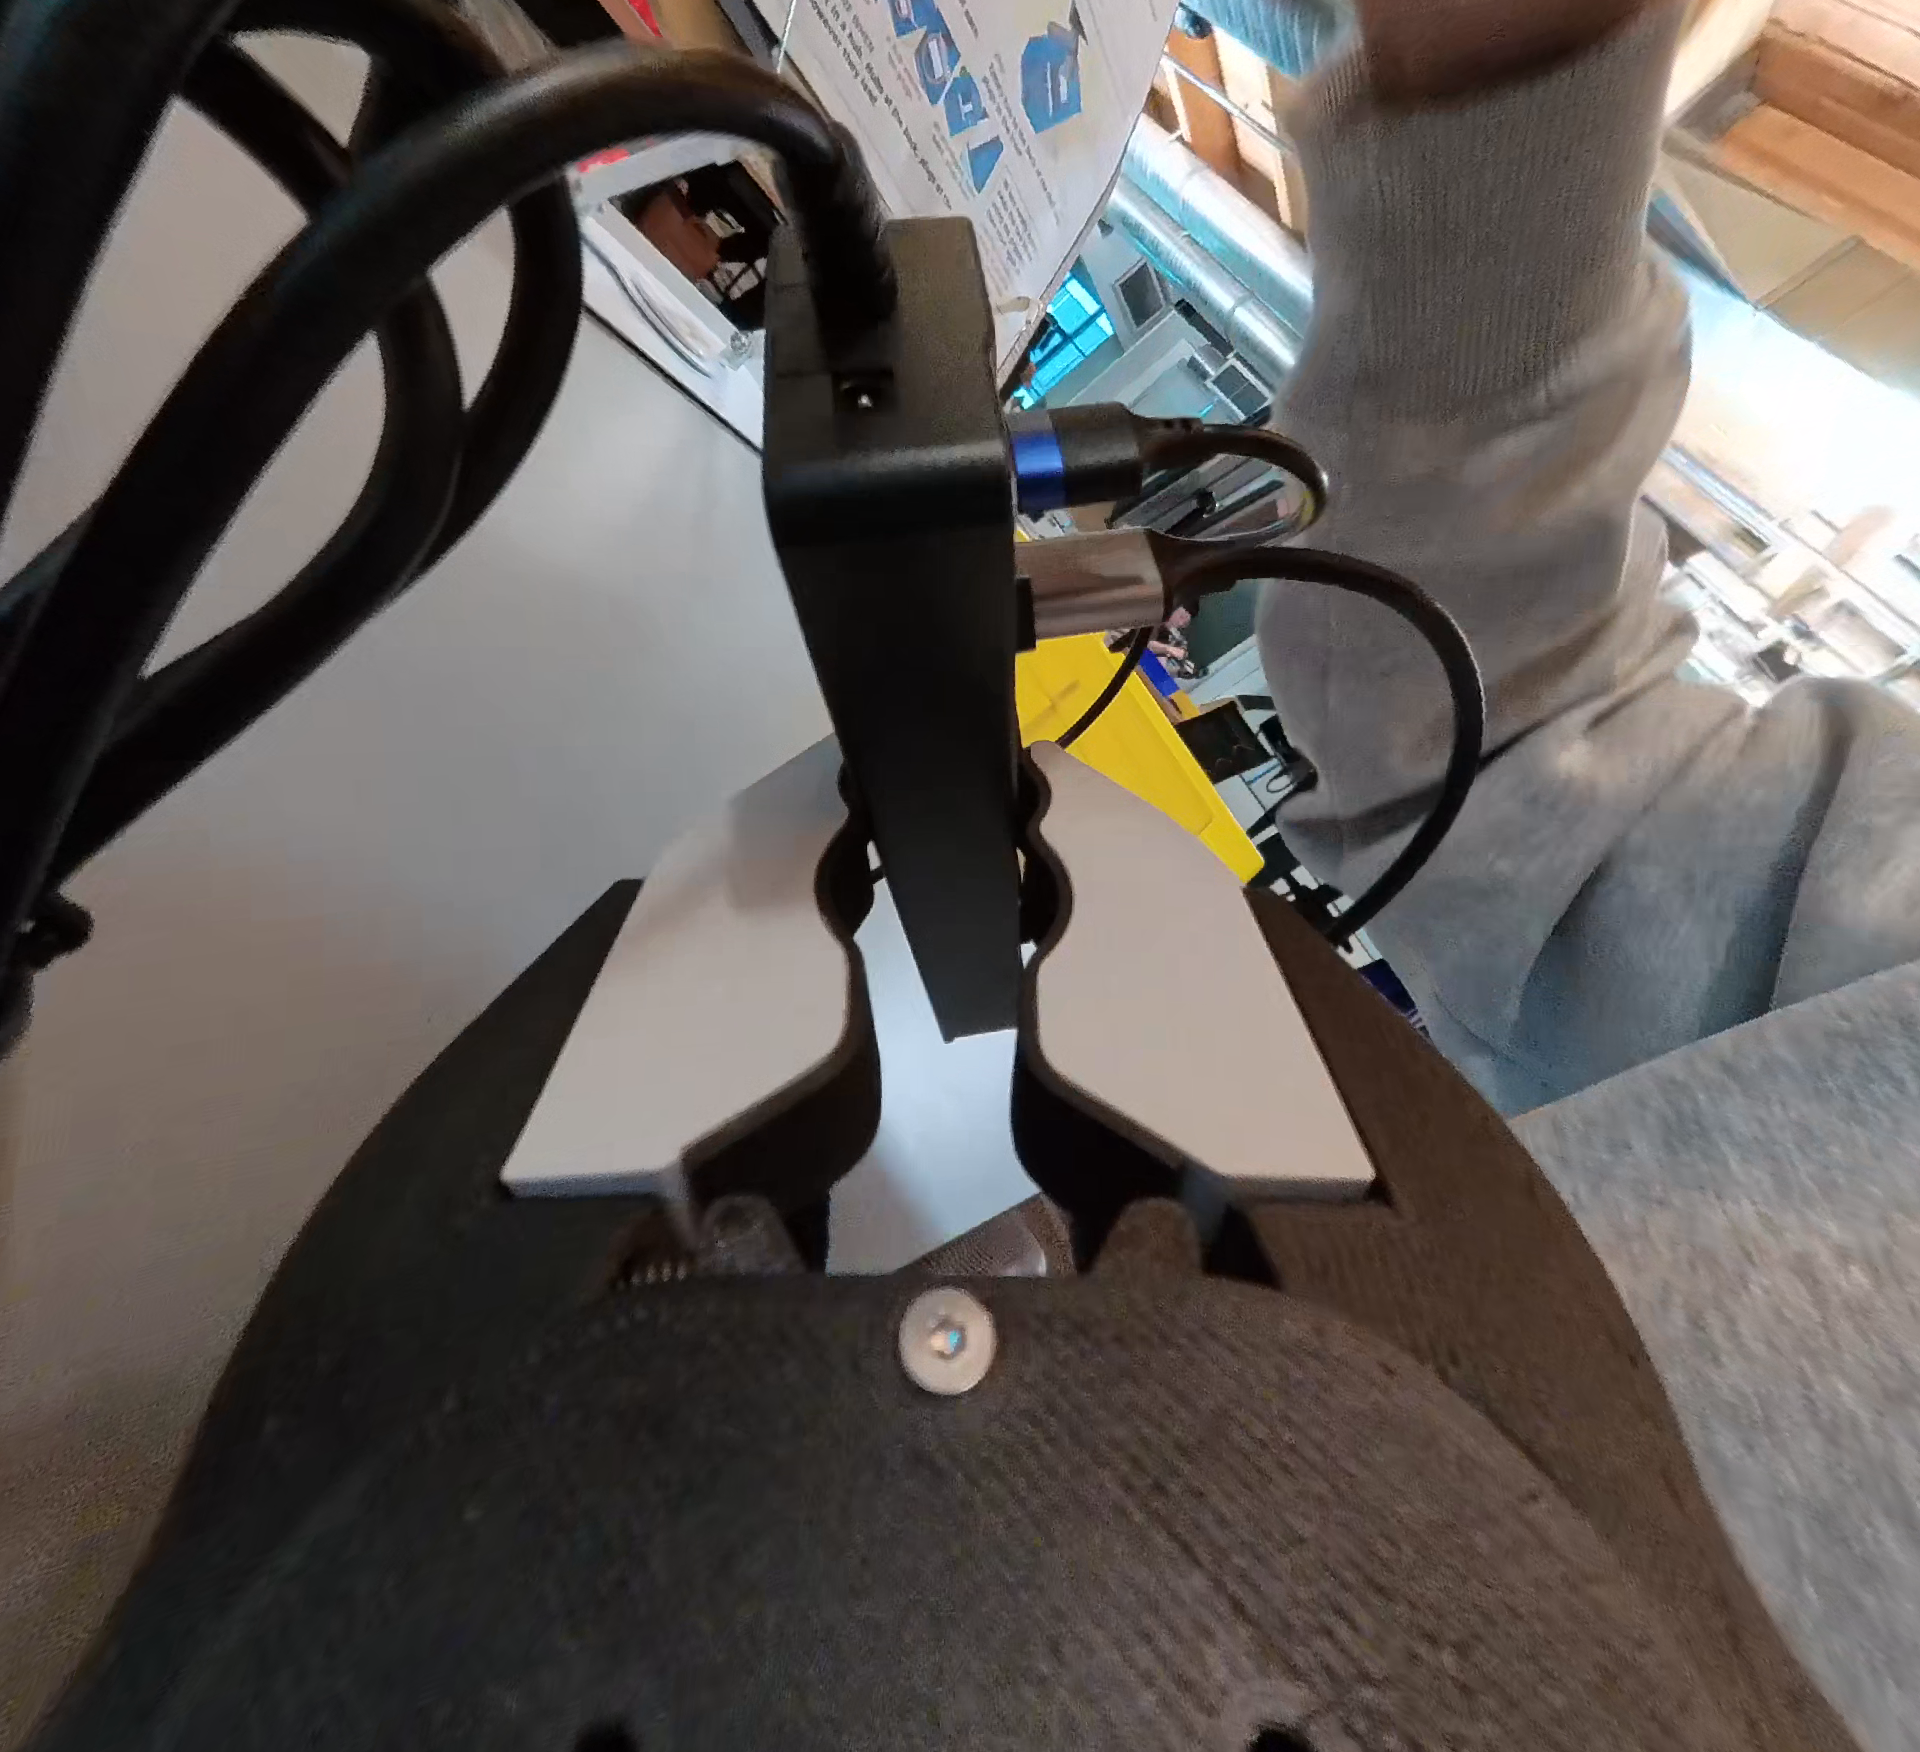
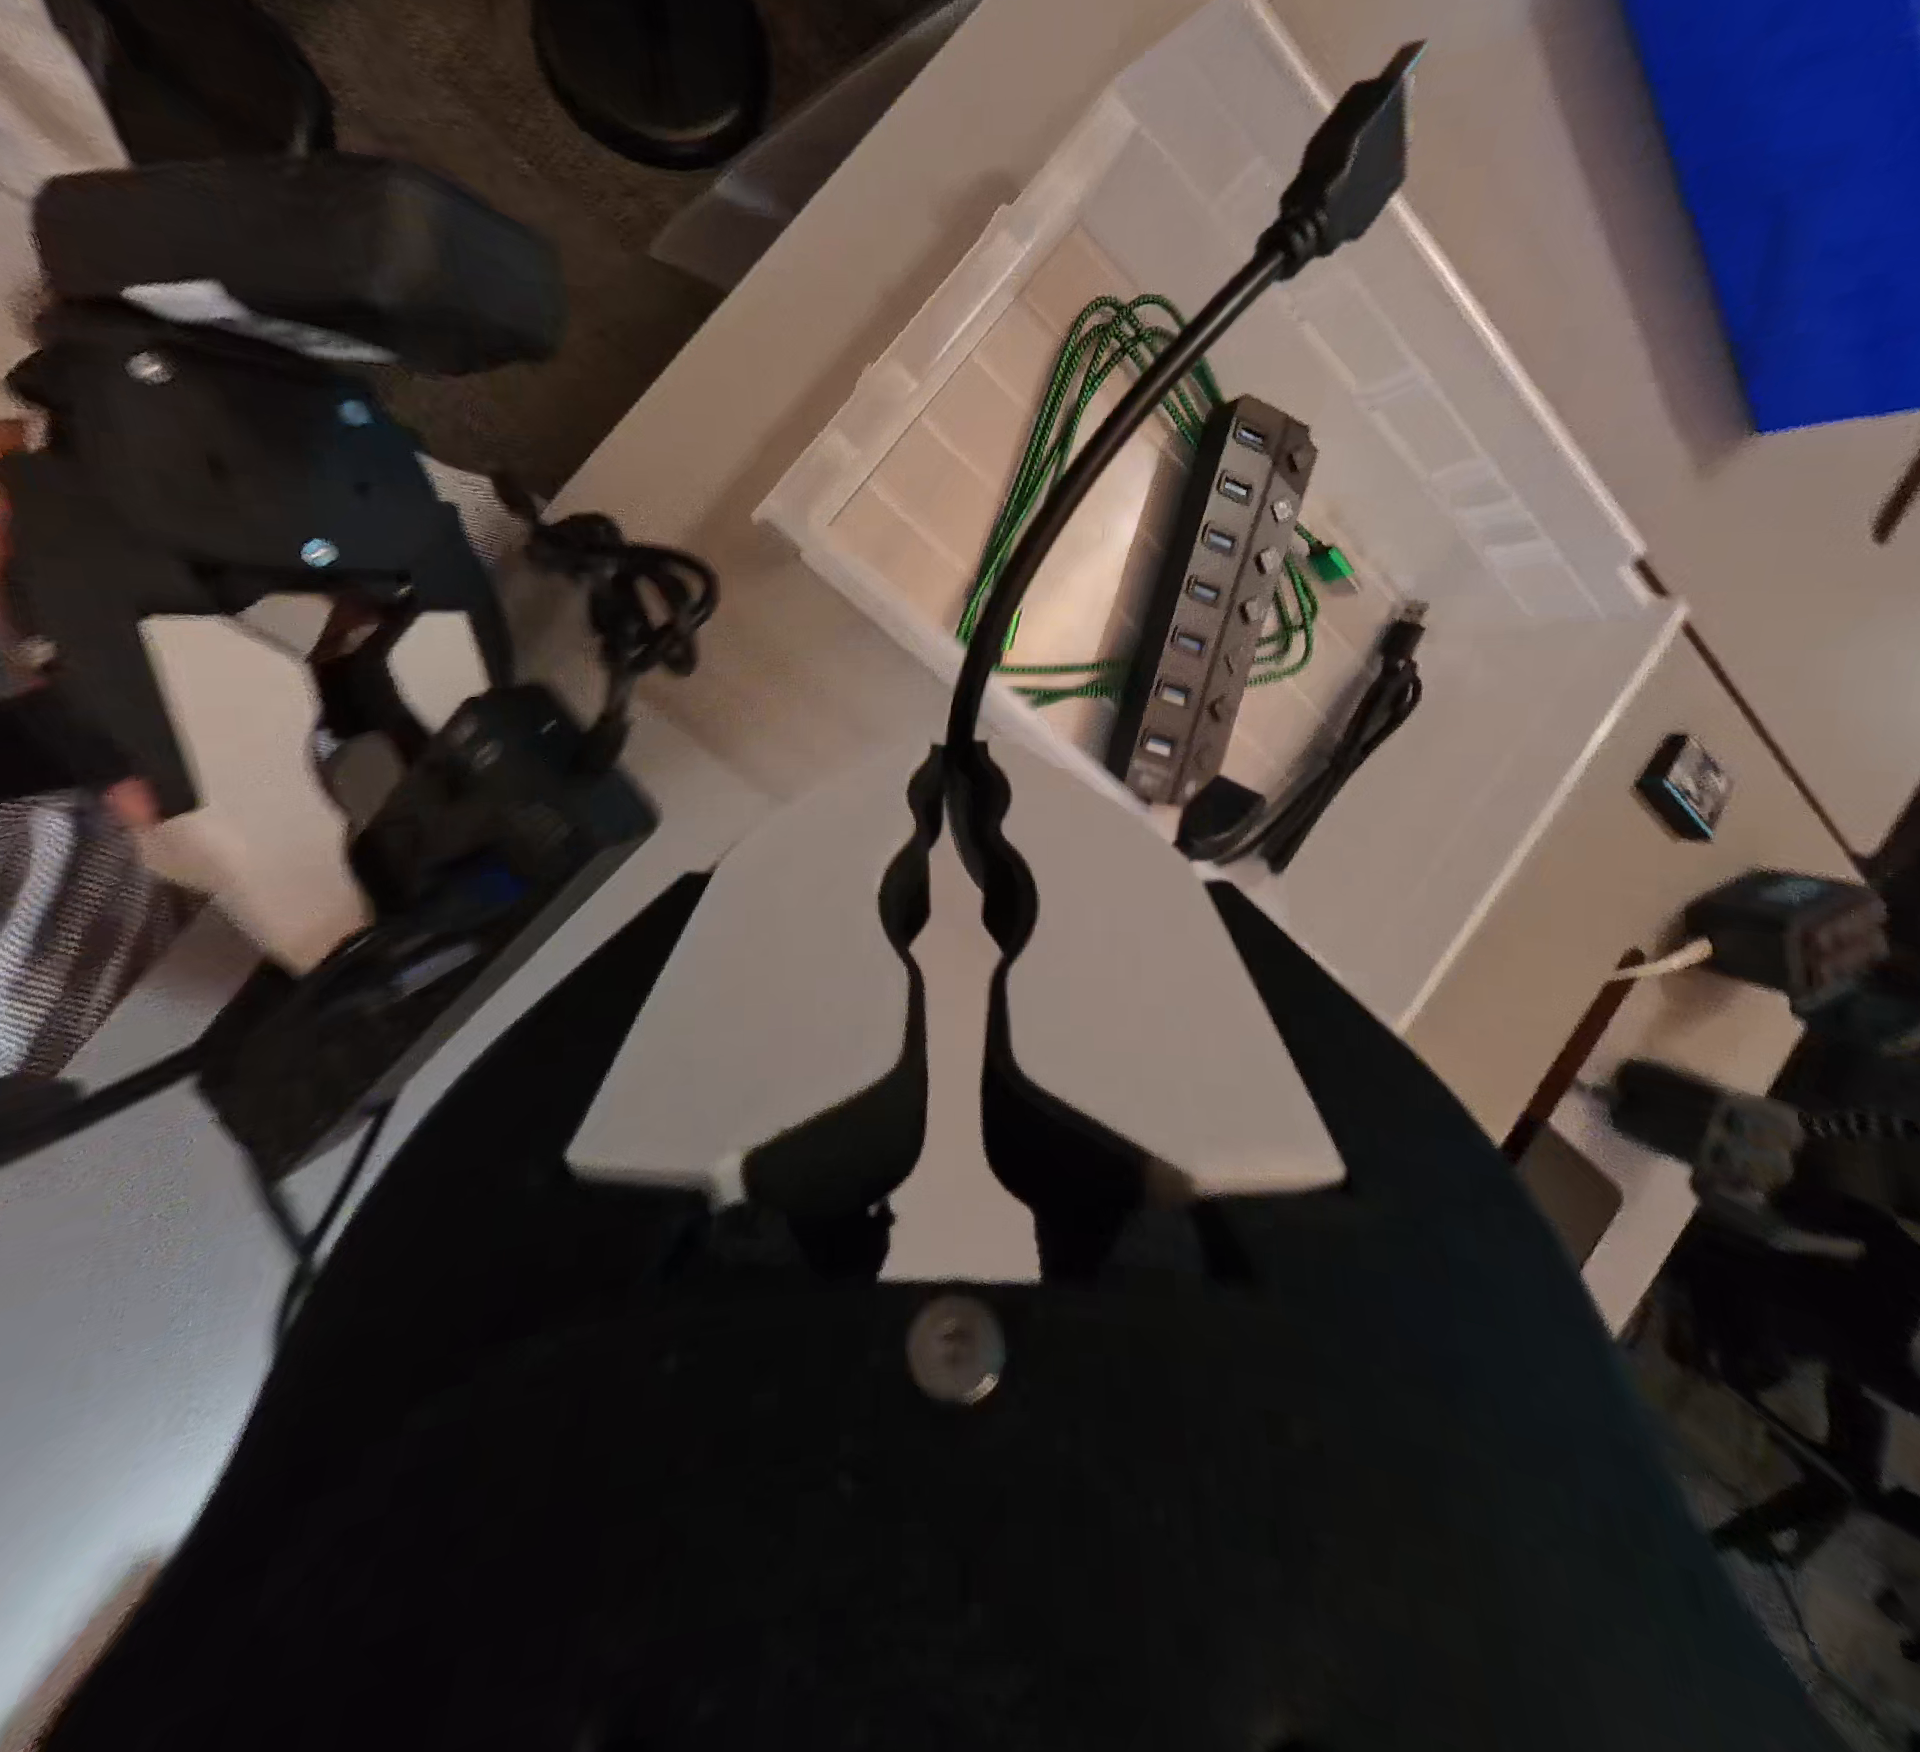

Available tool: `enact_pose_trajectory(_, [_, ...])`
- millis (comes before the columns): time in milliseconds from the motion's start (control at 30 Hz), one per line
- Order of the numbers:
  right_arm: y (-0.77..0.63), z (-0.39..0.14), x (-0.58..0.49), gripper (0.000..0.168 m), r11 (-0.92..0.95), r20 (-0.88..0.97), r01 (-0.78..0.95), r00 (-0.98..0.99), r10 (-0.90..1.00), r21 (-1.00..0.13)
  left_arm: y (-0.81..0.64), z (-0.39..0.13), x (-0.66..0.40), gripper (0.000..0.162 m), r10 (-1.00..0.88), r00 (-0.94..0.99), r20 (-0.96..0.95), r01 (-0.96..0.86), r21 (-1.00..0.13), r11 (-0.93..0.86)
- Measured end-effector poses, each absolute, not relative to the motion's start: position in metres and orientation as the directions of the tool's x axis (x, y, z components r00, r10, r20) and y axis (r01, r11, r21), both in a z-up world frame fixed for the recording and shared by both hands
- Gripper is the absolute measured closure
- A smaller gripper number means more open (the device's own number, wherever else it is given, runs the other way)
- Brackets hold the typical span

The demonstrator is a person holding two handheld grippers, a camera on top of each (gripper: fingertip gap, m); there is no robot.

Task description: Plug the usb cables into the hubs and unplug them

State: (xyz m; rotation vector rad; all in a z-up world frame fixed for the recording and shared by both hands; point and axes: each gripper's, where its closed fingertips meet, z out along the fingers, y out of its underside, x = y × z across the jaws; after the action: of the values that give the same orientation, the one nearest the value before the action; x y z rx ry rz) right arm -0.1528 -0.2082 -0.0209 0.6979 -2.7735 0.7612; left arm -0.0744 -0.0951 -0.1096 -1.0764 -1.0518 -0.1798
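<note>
My left gripper is shut on a black USB hub, held upright above the table. Two plugs sit in the hub's right side: a black one with a blue ring and a silver one. A thick black cable leaves the hub's top. My right gripper is shut on a thin black USB cable; its free plug points up and away. The left gripper with the hub also shows at the left of the right wrist view.
A clear plastic bin on the white table holds a long multi-port hub, a green braided cable and a black cable. A person's grey sleeve is close on the right. A blue box stands far right. Left tips to right tips: about 15 cm.
</note>
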Motion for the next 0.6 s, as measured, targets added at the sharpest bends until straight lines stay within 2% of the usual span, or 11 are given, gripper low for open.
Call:
enact_pose_trajectory(167, [-0.133,0.001,-0.110,0.164,0.669,0.271,-0.374,-0.927,-0.259,-0.642,-0.098,-0.106,-0.075,0.137,0.370,0.547,0.751,0.555,-0.656,0.512])
enact_pose_trajectory(233, [-0.097,-0.001,-0.102,0.164,0.648,0.279,-0.321,-0.945,-0.171,-0.691,-0.099,-0.107,-0.076,0.137,0.380,0.548,0.745,0.549,-0.663,0.509])
enact_pose_trajectory(400, [-0.001,-0.048,-0.092,0.164,0.757,0.335,-0.174,-0.940,0.063,-0.630,-0.101,-0.110,-0.082,0.137,0.444,0.542,0.713,0.521,-0.700,0.488])
enact_pose_trajectory(500, [0.040,-0.084,-0.072,0.164,0.812,0.340,-0.093,-0.931,0.135,-0.576,-0.098,-0.110,-0.088,0.137,0.484,0.553,0.678,0.496,-0.735,0.464])
enact_pose_trajectory(600, [0.072,-0.119,-0.051,0.164,0.881,0.373,-0.038,-0.914,0.161,-0.472,-0.093,-0.110,-0.097,0.137,0.506,0.552,0.663,0.483,-0.749,0.453])
